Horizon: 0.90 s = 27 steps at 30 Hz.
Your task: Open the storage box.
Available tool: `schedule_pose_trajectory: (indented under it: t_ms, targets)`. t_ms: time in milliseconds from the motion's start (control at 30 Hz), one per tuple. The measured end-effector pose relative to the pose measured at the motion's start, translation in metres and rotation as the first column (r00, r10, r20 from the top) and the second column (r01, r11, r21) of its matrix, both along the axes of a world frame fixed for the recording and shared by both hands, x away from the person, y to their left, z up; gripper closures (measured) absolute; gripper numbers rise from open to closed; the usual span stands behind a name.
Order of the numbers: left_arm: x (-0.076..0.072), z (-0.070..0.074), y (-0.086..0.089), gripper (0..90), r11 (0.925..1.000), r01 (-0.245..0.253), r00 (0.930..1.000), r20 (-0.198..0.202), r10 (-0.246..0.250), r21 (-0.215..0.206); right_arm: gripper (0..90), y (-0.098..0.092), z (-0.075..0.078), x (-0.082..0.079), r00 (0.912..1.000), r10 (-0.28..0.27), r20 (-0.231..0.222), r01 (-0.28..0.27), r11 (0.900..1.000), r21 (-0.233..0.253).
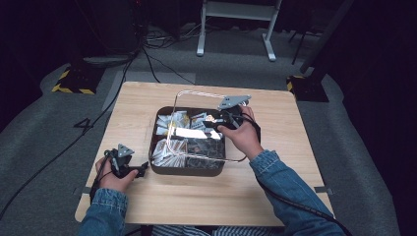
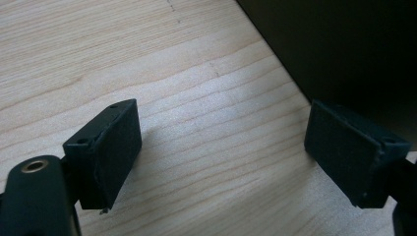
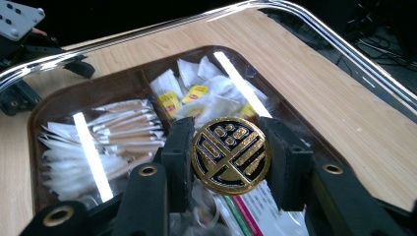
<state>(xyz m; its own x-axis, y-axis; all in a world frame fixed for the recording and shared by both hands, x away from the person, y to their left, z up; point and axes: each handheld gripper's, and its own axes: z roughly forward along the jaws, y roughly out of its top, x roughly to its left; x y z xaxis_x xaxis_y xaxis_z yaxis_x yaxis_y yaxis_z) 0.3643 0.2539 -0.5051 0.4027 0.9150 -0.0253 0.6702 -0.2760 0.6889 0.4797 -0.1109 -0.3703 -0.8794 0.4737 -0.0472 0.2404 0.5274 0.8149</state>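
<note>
The right gripper [image 3: 231, 157] clamps its fingers on the gold knob [image 3: 231, 155] of the clear lid [image 1: 184, 98], likely light, stiff and slippery, tilted over the box [image 1: 187, 169] mid-desk [image 1: 275, 196], while the left gripper [image 2: 221, 152] rests open at eight o'clock.

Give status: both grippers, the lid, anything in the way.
Right gripper shut on round gold-and-black knob of clear lid, lid tilted up over brown sachet box. Left gripper open, low over bare table beside box. Nothing in the way.

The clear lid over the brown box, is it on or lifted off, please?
Lifted: the right gripper grips the lid's gold knob, holding the clear lid tilted above the box.
</note>
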Motion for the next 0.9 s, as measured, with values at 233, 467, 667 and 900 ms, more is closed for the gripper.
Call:
schedule_pose_trajectory:
  t_ms: [233,467,667,900]
  targets:
    - [0.001,0.000,0.000,14.5,1.0000,-0.003,1.0000,0.002,0.003,0.000,59.3,-0.028,0.004,-0.002,0.9997,-0.024,0.001,0.024,1.000,-0.009]
    - [0.000,0.000,0.000,14.5,1.0000,-0.003,1.0000,0.003,0.003,0.002,59.3,-0.057,0.007,-0.002,0.9987,-0.052,-0.002,0.052,0.999,-0.014]
    - [0.000,0.000,0.000,14.5,1.0000,-0.003,1.0000,0.003,0.003,0.002,59.3,-0.078,0.006,-0.001,0.9971,-0.075,-0.012,0.075,0.997,-0.021]
    - [0.000,0.000,0.000,14.5,1.0000,-0.003,1.0000,0.003,0.003,0.002,59.3,-0.106,0.002,0.003,0.9928,-0.119,-0.015,0.119,0.993,-0.014]
